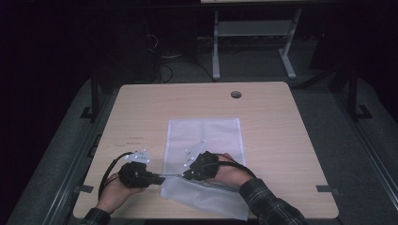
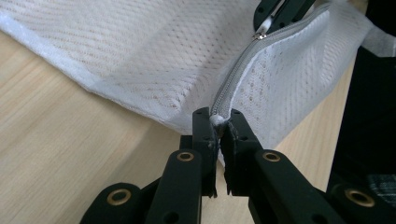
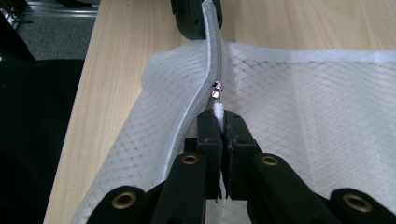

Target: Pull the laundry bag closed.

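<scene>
White mesh bag (image 1: 204, 136), grey zip (image 2: 233, 79)

Right gripper (image 3: 219, 122) clamped on white zipper pull (image 3: 218, 111) of mesh bag (image 3: 299, 116) on table (image 3: 116, 51); zipper (image 3: 208, 70) runs up to left gripper (image 3: 196, 18) gripping its far end.

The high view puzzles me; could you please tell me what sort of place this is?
Probably a dim lab or workshop set up for recording: a bare wooden table on a metal frame, tangled cables on the floor behind it, and another bench frame beyond.
</scene>
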Demonstrator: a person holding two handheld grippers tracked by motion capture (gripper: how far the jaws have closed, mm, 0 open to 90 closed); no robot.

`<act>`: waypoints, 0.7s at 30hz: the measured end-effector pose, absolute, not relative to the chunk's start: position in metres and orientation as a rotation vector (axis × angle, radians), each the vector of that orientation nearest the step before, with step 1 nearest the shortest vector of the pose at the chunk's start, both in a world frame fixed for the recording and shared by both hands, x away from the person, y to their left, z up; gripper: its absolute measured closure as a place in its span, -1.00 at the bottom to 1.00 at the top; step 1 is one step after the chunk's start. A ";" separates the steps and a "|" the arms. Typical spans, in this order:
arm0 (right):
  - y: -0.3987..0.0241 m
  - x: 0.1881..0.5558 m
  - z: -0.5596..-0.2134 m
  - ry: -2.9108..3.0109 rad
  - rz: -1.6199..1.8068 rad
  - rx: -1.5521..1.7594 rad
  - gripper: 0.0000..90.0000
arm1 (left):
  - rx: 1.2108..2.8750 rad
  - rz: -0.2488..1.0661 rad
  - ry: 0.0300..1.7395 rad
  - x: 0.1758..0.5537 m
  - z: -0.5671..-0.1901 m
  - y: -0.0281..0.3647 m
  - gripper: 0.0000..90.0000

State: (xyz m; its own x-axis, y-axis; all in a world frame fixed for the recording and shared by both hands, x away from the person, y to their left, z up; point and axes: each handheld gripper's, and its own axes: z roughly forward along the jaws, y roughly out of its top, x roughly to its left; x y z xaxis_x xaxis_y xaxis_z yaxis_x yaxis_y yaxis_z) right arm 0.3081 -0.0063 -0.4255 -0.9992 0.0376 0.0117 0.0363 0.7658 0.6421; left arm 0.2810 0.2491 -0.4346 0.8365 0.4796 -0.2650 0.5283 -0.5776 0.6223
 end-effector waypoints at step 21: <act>-0.019 0.307 -0.425 2.954 1.081 0.095 0.92 | 2.278 -0.089 0.749 0.282 -0.434 0.252 0.87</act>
